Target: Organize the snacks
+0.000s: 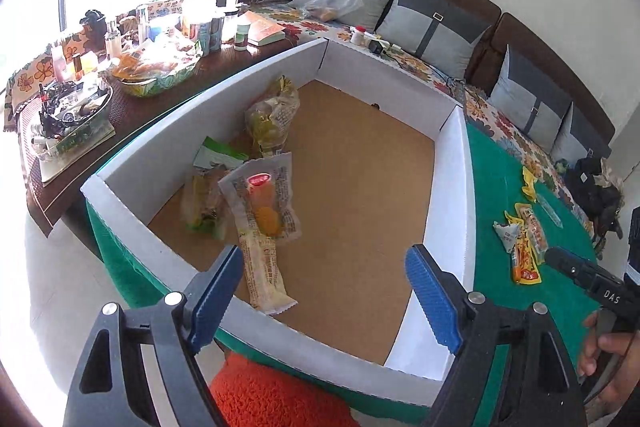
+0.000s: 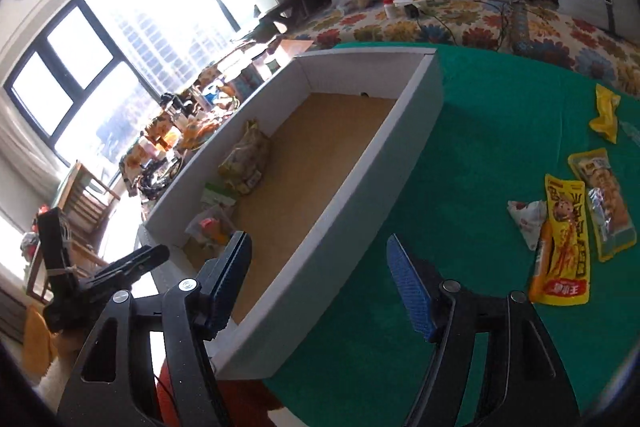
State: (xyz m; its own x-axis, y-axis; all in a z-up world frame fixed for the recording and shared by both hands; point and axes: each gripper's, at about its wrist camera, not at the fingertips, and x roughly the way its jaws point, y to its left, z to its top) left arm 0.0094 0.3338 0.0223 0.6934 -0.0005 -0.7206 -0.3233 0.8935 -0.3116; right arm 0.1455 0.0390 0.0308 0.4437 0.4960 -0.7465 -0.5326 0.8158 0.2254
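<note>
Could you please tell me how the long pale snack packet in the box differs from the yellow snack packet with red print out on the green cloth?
The pale packet lies inside the white box; the yellow packet lies outside it on the green cloth. The pale packet is partly covered by another wrapper; the yellow one leans on its neighbours. Both are long, flat and sealed.

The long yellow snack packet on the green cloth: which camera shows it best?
The right wrist view: the yellow packet lies close, large and unobstructed on the green cloth. In the left wrist view it is small, far toward the right edge.
</note>
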